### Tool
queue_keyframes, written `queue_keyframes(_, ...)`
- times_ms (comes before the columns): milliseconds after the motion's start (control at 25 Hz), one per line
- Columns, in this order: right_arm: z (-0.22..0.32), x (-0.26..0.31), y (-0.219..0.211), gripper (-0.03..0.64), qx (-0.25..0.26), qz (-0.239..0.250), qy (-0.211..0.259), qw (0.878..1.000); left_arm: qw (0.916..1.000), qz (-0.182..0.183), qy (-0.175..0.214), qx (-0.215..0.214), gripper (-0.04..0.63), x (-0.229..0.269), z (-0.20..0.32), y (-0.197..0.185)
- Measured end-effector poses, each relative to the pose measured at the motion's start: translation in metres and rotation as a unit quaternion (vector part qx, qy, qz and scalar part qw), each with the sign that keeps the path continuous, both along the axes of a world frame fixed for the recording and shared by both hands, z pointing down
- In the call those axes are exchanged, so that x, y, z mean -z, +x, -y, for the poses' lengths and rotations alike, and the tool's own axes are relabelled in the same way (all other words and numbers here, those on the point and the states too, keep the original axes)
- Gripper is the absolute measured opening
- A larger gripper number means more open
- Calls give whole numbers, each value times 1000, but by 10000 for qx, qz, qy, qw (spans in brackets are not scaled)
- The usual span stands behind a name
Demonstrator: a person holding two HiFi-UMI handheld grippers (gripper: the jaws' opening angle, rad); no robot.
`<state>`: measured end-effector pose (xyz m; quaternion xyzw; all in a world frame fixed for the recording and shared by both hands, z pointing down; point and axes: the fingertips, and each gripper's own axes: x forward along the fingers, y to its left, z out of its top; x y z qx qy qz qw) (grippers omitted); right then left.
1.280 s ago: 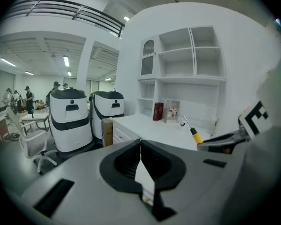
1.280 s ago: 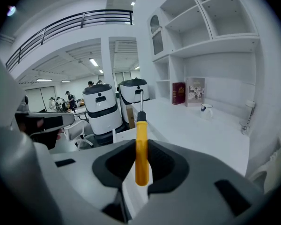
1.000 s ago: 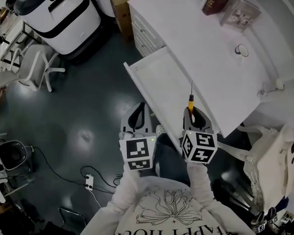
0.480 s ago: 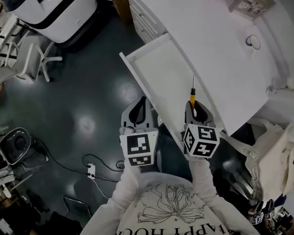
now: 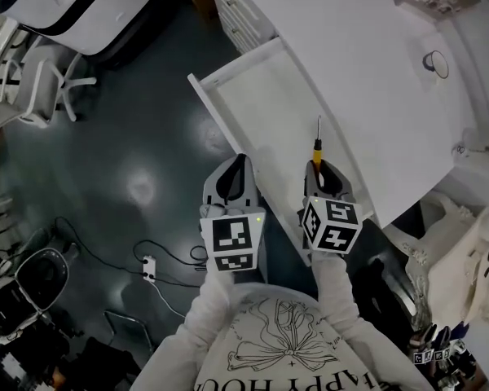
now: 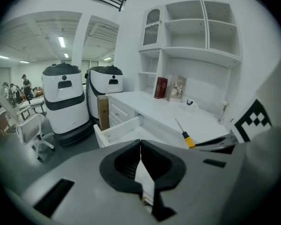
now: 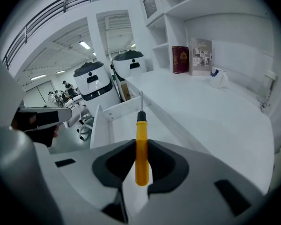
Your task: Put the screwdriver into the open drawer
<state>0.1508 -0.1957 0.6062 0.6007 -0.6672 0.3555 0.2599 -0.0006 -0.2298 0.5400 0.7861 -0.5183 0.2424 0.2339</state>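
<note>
The right claw [image 5: 323, 172] gripped the screwdriver [image 5: 317, 148] by its yellow handle, above the open drawer's [image 5: 265, 96] back edge. Lowering and release remained, apparently. The left claw [image 5: 235, 168], pinched together and empty, hung at the drawer's front.

Your right gripper [image 7: 140, 159] has matt black pads [image 7: 114, 165] set in a matt grey body that looks like plastic. Your left gripper [image 6: 140, 150] has the same finish. The screwdriver [image 7: 141, 139] has a smooth, glossy yellow plastic handle and a thin, bright metal shaft. At 12 o'clock the drawer [image 5: 261, 112], and at 1 o'clock the desk top [image 5: 367, 72], are smooth and white with a low sheen. At 9 o'clock the dark floor [image 5: 138, 137] is glossy and mirrors the lights. Your sleeves [image 5: 332, 287] are light-coloured cloth.
</note>
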Motion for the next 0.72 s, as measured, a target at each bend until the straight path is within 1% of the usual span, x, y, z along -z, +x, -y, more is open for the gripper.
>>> queue_keyframes(280, 3, -39, 9, 77, -16, 79, -372, 9993, 9998, 46, -141, -150, 6, -21, 9, 15)
queue_keyframes(720, -3, -98, 13, 76, 41, 89, -921, 9957, 9992, 85, -392, -78, 6, -51, 9, 21)
